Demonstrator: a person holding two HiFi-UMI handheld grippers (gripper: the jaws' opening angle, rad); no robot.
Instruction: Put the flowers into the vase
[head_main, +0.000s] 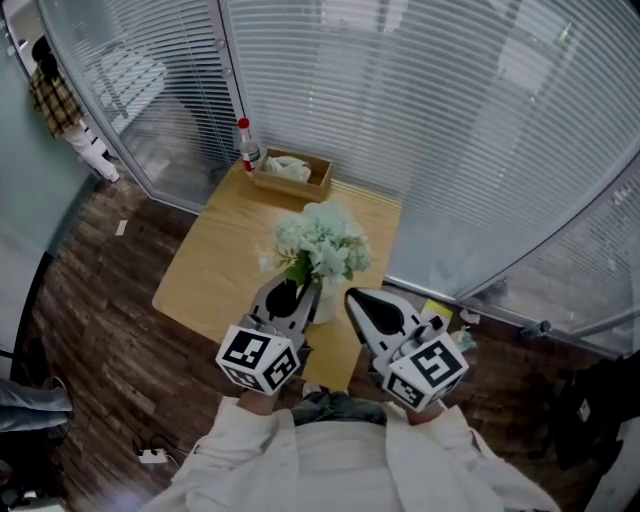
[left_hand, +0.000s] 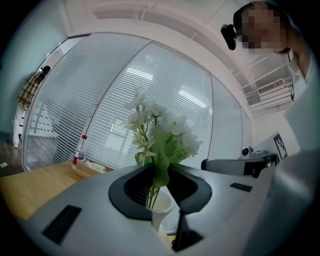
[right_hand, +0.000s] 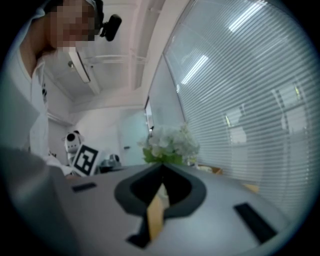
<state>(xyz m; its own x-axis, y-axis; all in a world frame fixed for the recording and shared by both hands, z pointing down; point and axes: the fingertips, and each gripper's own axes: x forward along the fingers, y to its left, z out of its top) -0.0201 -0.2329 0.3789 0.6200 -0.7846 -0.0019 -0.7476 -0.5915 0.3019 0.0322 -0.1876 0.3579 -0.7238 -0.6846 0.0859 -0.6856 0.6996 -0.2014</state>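
Left tool (head_main: 300, 292): jaws a narrow way apart, pointing level at the bouquet. The green stems (left_hand: 150, 192) stand in the gap and the pads are not visibly pressing on them, so no firm hold. Right tool (head_main: 358, 298): jaws together at the tips with nothing between them, sitting just right of the vase and angled in toward it.

Desk (head_main: 215, 270): light wood, set in a corner of glass walls with blinds.

Flowers (head_main: 320, 240): a white bunch with green leaves, upright, stems down inside the vase, blooms well above the rim.

Vase (head_main: 326, 306): white with a flared mouth, standing near the desk's near edge between the two tool tips.

Wooden box (head_main: 292, 172): at the far edge of the desk, something pale lying inside it.

Bottle (head_main: 247, 145): clear with a red cap, upright, just left of the box.
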